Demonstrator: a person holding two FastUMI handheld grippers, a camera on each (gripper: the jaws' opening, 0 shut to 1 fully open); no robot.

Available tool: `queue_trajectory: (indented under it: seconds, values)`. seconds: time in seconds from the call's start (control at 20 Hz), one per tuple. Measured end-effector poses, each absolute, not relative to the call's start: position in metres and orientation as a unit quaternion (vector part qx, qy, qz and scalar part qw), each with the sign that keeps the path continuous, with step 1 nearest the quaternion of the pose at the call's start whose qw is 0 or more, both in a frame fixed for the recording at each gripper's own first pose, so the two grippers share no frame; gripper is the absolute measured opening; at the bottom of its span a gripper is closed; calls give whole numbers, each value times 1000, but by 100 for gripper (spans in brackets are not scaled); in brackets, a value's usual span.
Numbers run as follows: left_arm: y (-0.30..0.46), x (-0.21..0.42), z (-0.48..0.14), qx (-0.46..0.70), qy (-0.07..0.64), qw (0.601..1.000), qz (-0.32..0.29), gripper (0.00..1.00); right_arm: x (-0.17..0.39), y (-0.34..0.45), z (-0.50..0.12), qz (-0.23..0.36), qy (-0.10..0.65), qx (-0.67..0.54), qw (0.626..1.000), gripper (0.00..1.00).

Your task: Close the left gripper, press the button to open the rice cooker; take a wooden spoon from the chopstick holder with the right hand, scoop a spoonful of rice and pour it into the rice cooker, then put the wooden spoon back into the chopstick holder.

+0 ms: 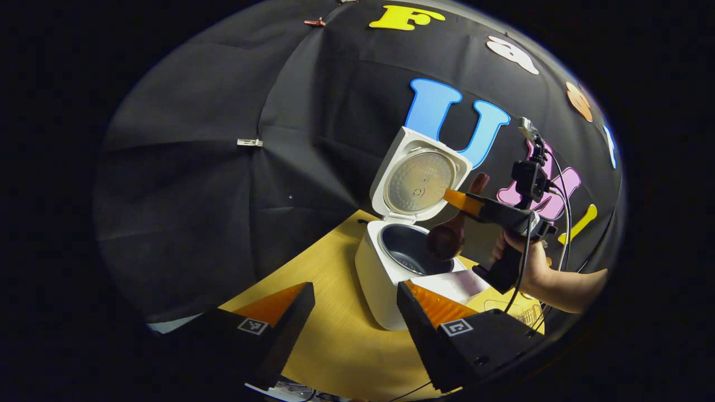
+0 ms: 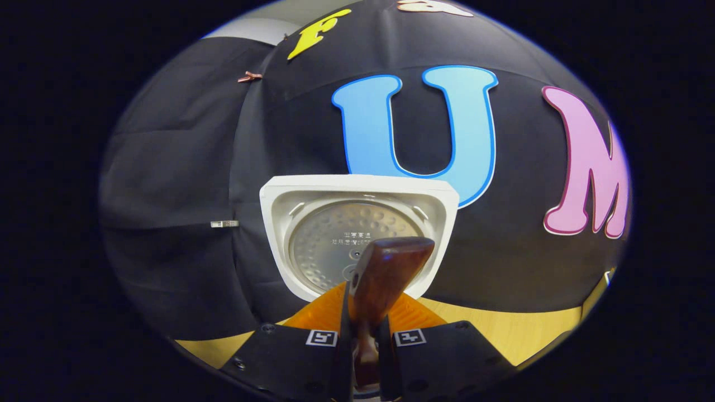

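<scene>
In the left gripper view, the left gripper (image 1: 354, 312) has its two fingers spread apart with nothing between them, hanging over the wooden table (image 1: 335, 340). Ahead of the fingertips, a little toward the right finger, stands the white rice cooker (image 1: 385, 273) with its lid (image 1: 419, 181) raised upright and the dark inner pot (image 1: 405, 248) open to view. Beyond the right finger, a hand (image 1: 528, 262) holds the right gripper (image 1: 458, 202), whose fingers grip the handle of a wooden spoon (image 1: 447, 237). The spoon hangs with its bowl down, just above the near right rim of the pot, and its handle end rises past the gripper's fingers.

In the right gripper view, the right gripper (image 2: 366, 335) has its fingers clamped on the wooden spoon (image 2: 385, 273), which sits squeezed between them and sticks up past the fingertips. Straight ahead, behind the spoon, is the inside of the open lid (image 2: 357, 229) with its dimpled metal plate. A strip of table (image 2: 525, 329) lies to the right of the fingers.
</scene>
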State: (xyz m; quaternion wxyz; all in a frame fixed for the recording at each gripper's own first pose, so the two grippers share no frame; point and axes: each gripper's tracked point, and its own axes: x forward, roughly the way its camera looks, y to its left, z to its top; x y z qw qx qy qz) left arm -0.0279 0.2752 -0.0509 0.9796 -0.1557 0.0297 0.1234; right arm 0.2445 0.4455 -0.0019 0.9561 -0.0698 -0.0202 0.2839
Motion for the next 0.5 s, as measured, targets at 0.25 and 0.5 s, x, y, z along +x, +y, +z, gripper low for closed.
queue_trajectory:
  seconds: [0.25, 0.5]
  values:
    - [258, -28, -54, -156, 31, 980, 118, 96, 240, 424, 28, 273, -37, -30, 961, 22]
    - [239, -29, -53, -153, 33, 982, 108, 95, 240, 394, 40, 257, -23, 19, 966, 22]
